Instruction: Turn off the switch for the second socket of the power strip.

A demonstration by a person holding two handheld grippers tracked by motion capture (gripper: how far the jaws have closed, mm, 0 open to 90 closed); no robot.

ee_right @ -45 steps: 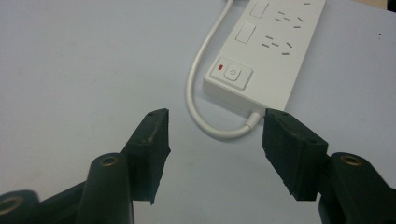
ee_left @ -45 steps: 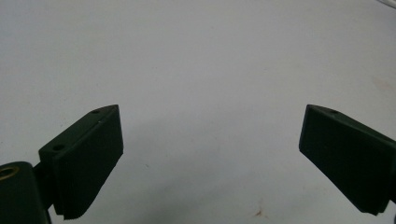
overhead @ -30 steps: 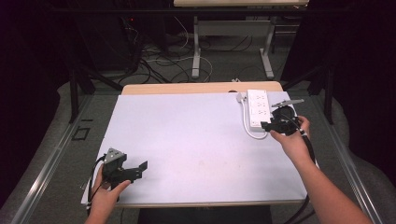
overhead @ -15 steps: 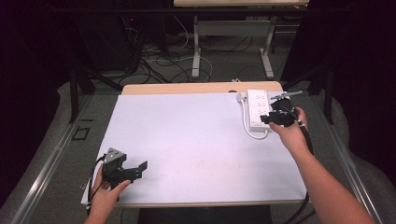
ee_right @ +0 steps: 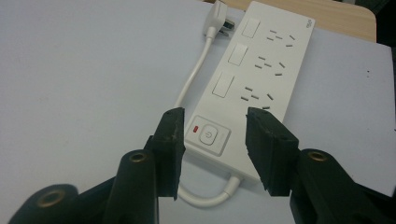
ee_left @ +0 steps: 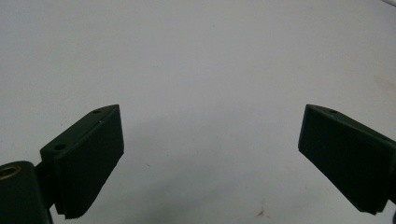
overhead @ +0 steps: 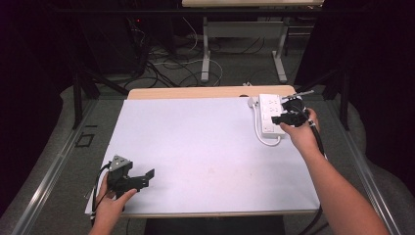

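Apparently approach step: right gripper (ee_right: 212,133) jaws partly open, empty, straddling power button (ee_right: 208,136) end of white power strip (overhead: 270,113) at table's (overhead: 205,147) far right corner. Next: likely descend, press button. Left gripper (overhead: 131,177) wide open, empty, near front left corner.

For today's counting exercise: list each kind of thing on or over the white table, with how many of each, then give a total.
Handheld grippers: 2, the left gripper and the right gripper
White power strip: 1
White plug on its cord: 1
Total: 4
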